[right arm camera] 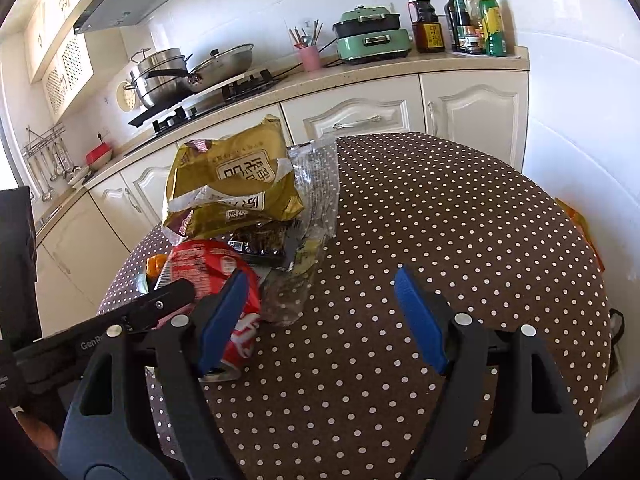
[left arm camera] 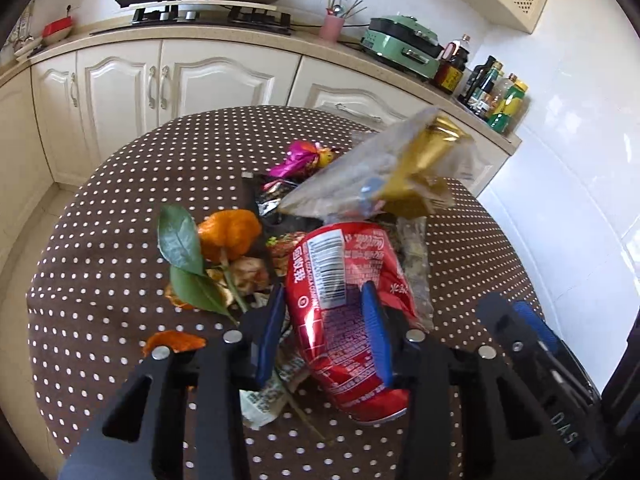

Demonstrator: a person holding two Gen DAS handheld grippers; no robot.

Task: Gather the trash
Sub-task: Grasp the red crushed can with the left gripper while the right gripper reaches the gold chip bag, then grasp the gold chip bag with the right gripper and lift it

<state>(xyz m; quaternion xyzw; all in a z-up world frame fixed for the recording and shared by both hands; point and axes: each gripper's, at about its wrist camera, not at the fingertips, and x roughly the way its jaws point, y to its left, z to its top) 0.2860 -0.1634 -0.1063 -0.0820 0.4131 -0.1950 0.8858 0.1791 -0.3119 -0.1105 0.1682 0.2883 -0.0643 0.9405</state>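
**Trash pile could slide or spill**

Trash lay in a heap on my dotted table [left arm camera: 100, 240]. Biggest worry first: the gold bag [right arm camera: 236, 184] leaned high on top of the heap, so I thought a bump could knock it over and off the edge.

Next was the red can [left arm camera: 340, 312]. My left gripper [left arm camera: 324, 328] had its blue pads on both sides of the can, pressing it. The can was dented and shiny, so I thought it might slip out, or I might crush it more and drip.

My right gripper [right arm camera: 320, 312] was wide open with nothing in it, close beside the can. I could bump my own left one.

Smallest: orange peel [left arm camera: 228, 236] and leaves [left arm camera: 180, 240] lay loose and might scatter.
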